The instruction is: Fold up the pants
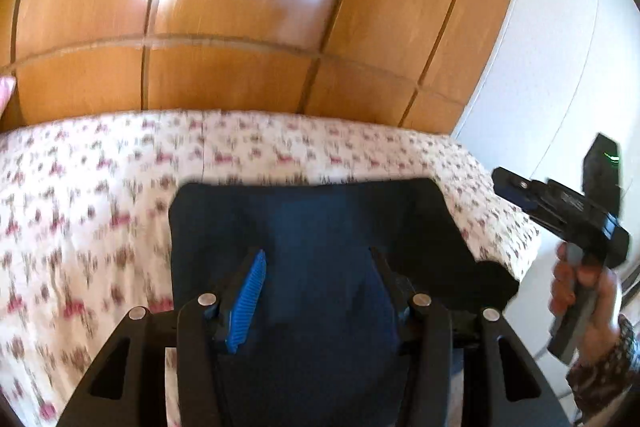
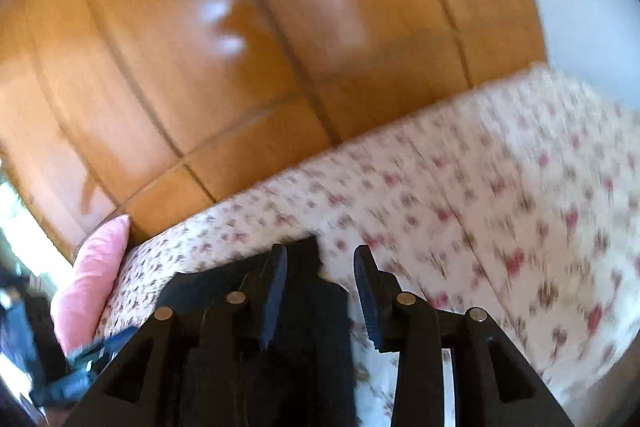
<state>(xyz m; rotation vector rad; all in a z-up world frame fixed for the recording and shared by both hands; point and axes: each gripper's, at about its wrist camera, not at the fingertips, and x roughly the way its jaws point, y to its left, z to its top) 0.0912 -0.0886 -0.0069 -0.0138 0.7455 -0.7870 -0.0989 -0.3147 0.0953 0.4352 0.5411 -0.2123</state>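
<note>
The dark navy pants [image 1: 312, 223] lie folded in a compact rectangle on the floral bedspread [image 1: 80, 187]. My left gripper [image 1: 316, 259] hovers over the pants, open and empty, its blue-padded finger [image 1: 248, 303] clear of the cloth. The right gripper [image 1: 516, 187] shows at the right in the left wrist view, held up in a hand beside the bed. In the right wrist view, my right gripper [image 2: 320, 267] is open and empty, with the pants [image 2: 312, 327] below its left finger. The view is blurred.
A wooden wardrobe [image 1: 248, 7] stands behind the bed. A white wall [image 1: 560, 47] is at the right. A pink pillow [image 2: 92, 275] lies at the bed's left end. The bedspread [image 2: 500, 207] extends right of the pants.
</note>
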